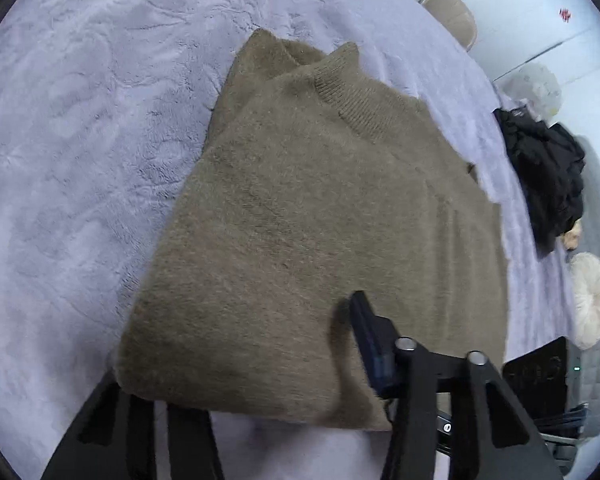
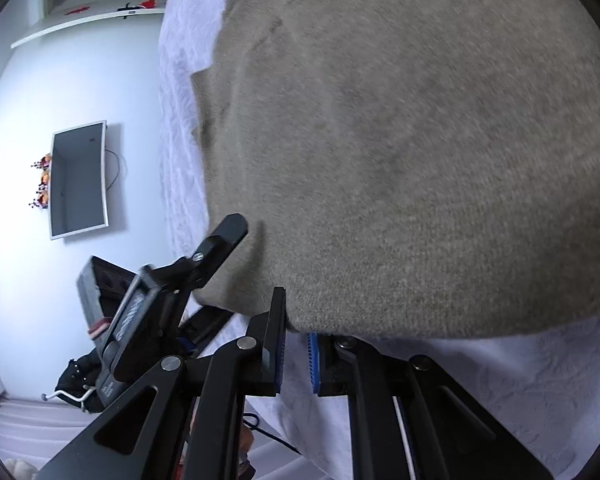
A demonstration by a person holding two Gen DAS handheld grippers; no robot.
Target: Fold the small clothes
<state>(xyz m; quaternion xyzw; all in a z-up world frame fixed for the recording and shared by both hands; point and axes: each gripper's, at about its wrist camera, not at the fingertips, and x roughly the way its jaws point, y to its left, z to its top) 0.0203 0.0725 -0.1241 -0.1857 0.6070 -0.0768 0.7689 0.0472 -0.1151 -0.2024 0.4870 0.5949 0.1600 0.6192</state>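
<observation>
- Right tongs point(image 2: 296, 320) all but shut, nipping the sweater point(image 1: 300, 200) at its near hem.
- Left tongs point(image 1: 240, 344) astride the same hem: one finger on top, the other hidden under the corner; cannot tell whether pinching.
- Sweater flat on the blanket point(image 1: 80, 120), collar at the far end, hem nearest the tongs.
- Done, by the look of it: body laid out straight, sides seemingly turned in, with a second layer showing beside the collar.
- Left, likely: lifting the hem and carrying it over to the collar, then smoothing.
- Also probably left: dark heap point(image 1: 544, 176) at the blanket's edge, well apart from the sweater, not folded.
- Count: two tongs, both at the hem.
- Count: one sweater; one dark heap, number of garments in it not clear.
- Count: one round cushion point(image 1: 592, 300) beyond the heap; one screen point(image 2: 80, 180) on the wall.
</observation>
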